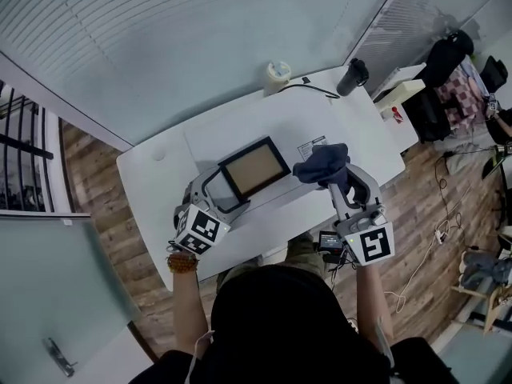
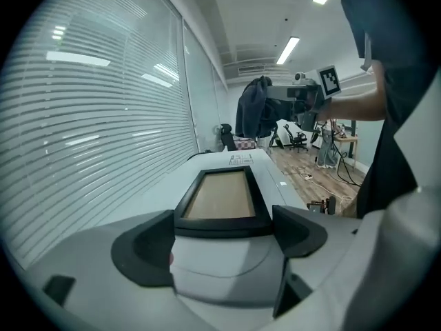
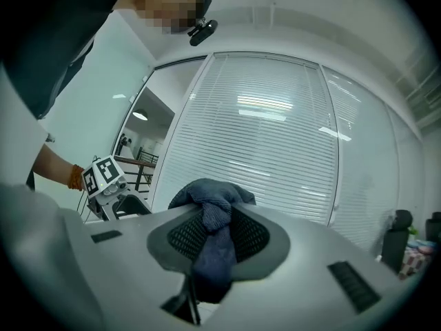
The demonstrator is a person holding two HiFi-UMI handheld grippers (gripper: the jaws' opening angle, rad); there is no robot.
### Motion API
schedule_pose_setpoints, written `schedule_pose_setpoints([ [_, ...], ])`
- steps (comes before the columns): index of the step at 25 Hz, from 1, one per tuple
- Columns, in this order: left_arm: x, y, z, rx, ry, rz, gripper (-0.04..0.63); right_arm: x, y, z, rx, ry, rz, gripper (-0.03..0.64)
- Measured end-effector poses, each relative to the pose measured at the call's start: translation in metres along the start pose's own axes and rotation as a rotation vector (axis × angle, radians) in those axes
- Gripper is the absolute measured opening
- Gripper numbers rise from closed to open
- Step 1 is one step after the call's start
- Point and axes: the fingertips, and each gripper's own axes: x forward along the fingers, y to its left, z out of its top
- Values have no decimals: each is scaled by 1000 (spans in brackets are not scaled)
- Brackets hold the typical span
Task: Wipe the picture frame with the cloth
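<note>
- The left gripper point(image 1: 226, 192) sits at the near-left corner of the frame in the head view. Only the left gripper view shows its fingers point(image 2: 141, 254): smooth, dark, rounded pads, spread wide, with the near short end of the picture frame point(image 2: 220, 197) lying between them. Whether the pads touch the frame's sides cannot be told.
- The picture frame appears in the head view and the left gripper view only. It is a rectangle lying flat on the white table point(image 1: 240, 126), with a raised black border around a matte tan panel. It runs straight away from the left fingers, and it lies below and just left of the right fingers.
- The cloth point(image 3: 210, 209) is dark blue, soft and nubby. The right gripper view shows it bunched above the fingertips, with a tail hanging below them.
- The right gripper point(image 1: 332, 184) has fingers point(image 3: 258, 236) with black mesh-textured pads, clenched on the cloth. The left gripper view shows it raised off the table, beyond the frame's far end.
- A dark cylindrical bottle point(image 1: 353, 76) stands at the table's far corner, well beyond the right fingers, and shows clearly only in the head view.
</note>
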Motion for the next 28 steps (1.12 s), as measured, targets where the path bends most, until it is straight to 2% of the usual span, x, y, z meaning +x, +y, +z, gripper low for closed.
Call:
schedule_pose_setpoints([
  [8,11,-9,8,71,77,-63,411,-3,-22,-11,-21,-28,0,61],
  [11,12,-12,7,104,136,-87,380,5,-26,-10,-27,-50,21,61],
  [13,11,-15,7,136,185,-85,382,10,-25,-9,-39,-50,49,61],
  [15,8,-13,7,157,226,-47,382,13,-24,-5,-28,-58,75,61],
  [16,4,-8,5,143,241,-17,383,14,-24,-3,-22,-64,83,61],
  [18,-4,6,-3,60,245,45,382,15,-26,3,-12,-75,83,61],
  [20,-9,19,-9,-41,199,85,382,13,-31,6,4,-85,74,61],
  [22,-11,27,-15,-112,142,87,382,10,-34,6,10,-92,64,61],
  [27,-12,27,-15,-148,138,61,379,3,-37,-2,31,-77,19,61],
  [28,-11,23,-12,-167,132,48,361,2,-38,-2,28,-76,12,61],
])
